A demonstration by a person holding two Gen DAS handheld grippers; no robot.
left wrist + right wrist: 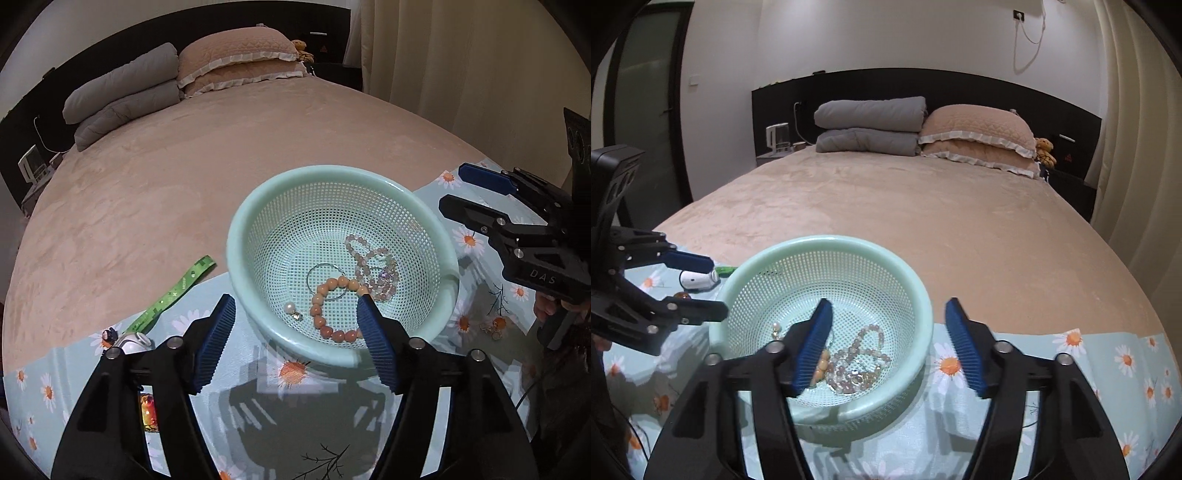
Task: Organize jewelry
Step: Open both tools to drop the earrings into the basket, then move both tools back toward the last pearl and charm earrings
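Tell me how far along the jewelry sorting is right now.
Mostly underway. Already in the green basket: an orange bead bracelet, a pink bead strand, a thin hoop and a pearl piece. Nothing is in hand: the left gripper and right gripper are both open and empty. Left on the cloth: a small gold-and-orange piece, a green strap and an orange trinket.

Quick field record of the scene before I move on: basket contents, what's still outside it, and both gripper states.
basket: mint green, on floral cloth
inside: orange bead bracelet, pink bead strand, thin hoop, pearl piece
still outside: small gold-orange piece, green strap
left gripper: open, empty
right gripper: open, empty
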